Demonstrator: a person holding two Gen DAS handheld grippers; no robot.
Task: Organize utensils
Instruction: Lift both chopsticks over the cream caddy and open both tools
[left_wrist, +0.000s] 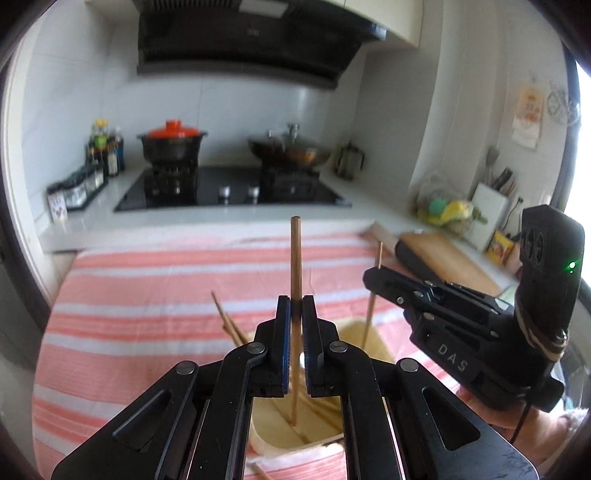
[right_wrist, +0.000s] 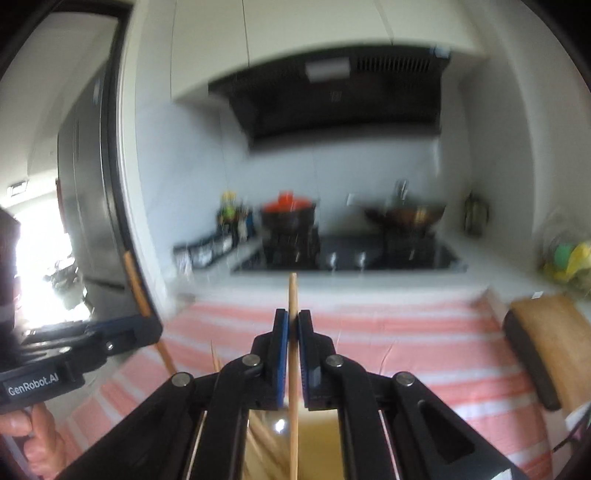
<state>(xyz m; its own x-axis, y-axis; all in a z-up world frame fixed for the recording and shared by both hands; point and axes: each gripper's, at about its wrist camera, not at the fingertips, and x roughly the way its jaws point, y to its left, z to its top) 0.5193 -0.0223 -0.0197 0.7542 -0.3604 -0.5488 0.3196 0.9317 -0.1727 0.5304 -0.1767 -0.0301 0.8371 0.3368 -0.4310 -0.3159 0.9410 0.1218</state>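
Hand-held grippers: left (left_wrist: 296, 306), right (right_wrist: 293, 325), one chopstick (left_wrist: 295, 258) each.

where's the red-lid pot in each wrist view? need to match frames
Left wrist view: red-lid pot sits upper left of centre, on the left burner of the black hob.
Right wrist view: the same pot, blurred, lies just left of centre, behind the chopstick tip.
Shared landmark: the wok to the pot's right.

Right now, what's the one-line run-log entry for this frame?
left claw: shut on dark chopstick | right claw: shut on light chopstick | both above wooden tray | striped cloth
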